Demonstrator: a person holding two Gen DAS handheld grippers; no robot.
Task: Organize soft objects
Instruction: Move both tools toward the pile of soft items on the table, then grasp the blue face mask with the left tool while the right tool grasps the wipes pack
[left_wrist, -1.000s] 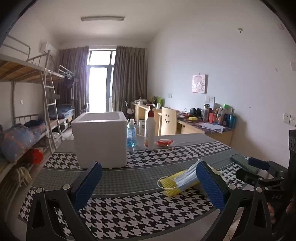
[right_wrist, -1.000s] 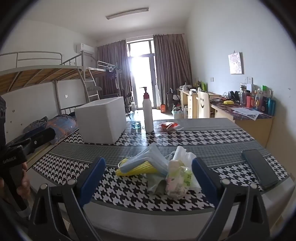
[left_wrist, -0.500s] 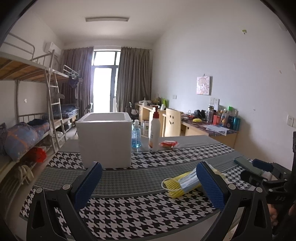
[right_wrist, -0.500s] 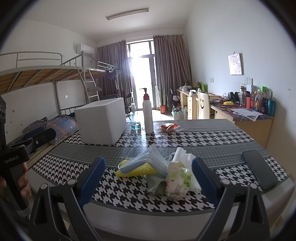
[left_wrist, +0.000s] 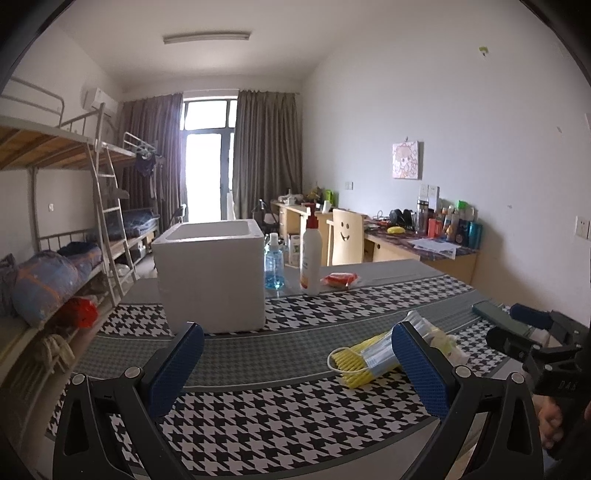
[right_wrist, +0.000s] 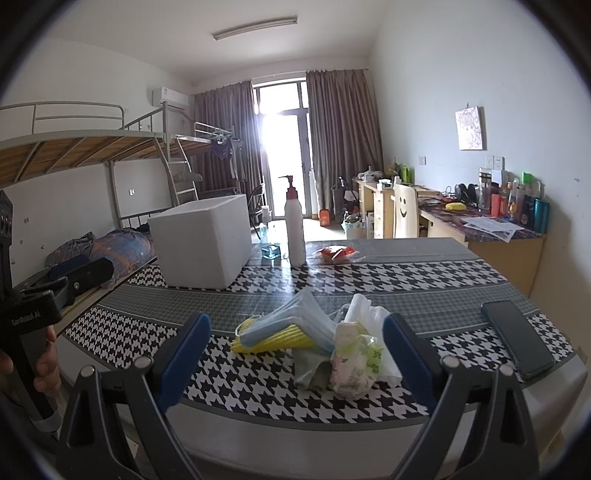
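Both the left tool (left_wrist: 295, 365) and the right tool (right_wrist: 295, 354) gaped wide, holding nothing. The soft pile (right_wrist: 317, 343) of masks and tissue packs lay on the houndstooth tabletop (right_wrist: 406, 273), nearer than the white foam box (right_wrist: 201, 245). The left tool's handle, seen from the right wrist, read "GenRobot.AI".

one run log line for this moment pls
phase: pre-grasp | left gripper: open, empty | right gripper: open, empty, facing soft pile | foam box: behind pile, nothing placed visible

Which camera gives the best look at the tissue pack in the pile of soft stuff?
The right wrist view: the tissue pack sits at the front of the pile, unobstructed. In the left wrist view the left gripper's finger covers most of the pile, and the pack cannot be made out.
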